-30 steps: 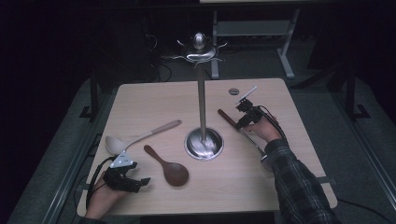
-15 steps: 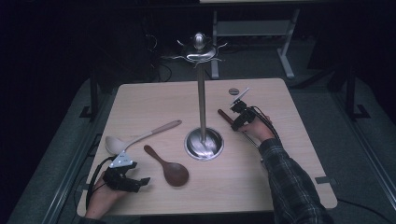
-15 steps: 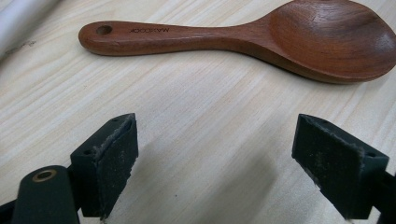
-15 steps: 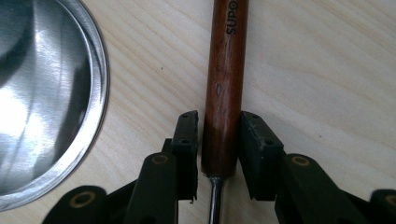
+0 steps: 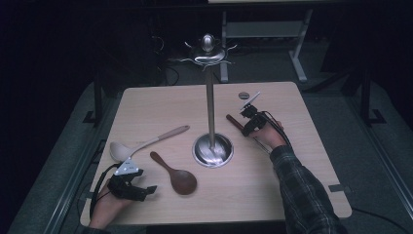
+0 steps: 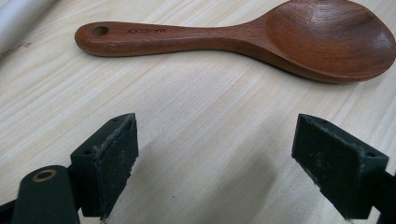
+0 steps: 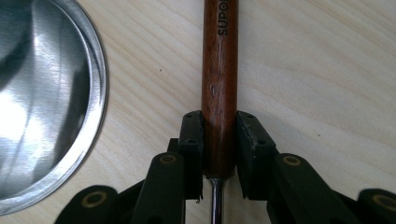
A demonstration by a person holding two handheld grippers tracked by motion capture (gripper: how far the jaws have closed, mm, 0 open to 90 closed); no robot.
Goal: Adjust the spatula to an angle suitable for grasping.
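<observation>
While the right tongs [image 7: 219, 154] have just been closing, their two black pads now press against either side of a dark wooden handle [image 7: 219, 70], gripping it near the end where a thin metal shank [image 7: 215, 198] leaves the wood and runs back between the jaws. Seen from the high view, the right tongs [image 5: 249, 121] and that handle [image 5: 234, 122] lie on the table [image 5: 302, 161] at about two o'clock from the round steel base [image 5: 212, 151] of a tall metal stand [image 5: 210, 102], just beside the base but apart from it; the handle rests flat on the wood. A small dark disc [image 5: 243, 95] sits at about twelve o'clock from the right tongs, near the far edge. The left tongs [image 5: 141, 191] rest low at the near-left corner with their jaws standing wide apart and nothing between them, bare table showing between the pads [image 6: 112, 163]. A brown wooden spoon [image 6: 243, 39] lies flat just ahead of them, well clear of the pads; in the high view it [image 5: 175, 173] is at about two o'clock from the left tongs. A pale ladle [image 5: 146, 144] lies at about twelve o'clock from them.
</observation>
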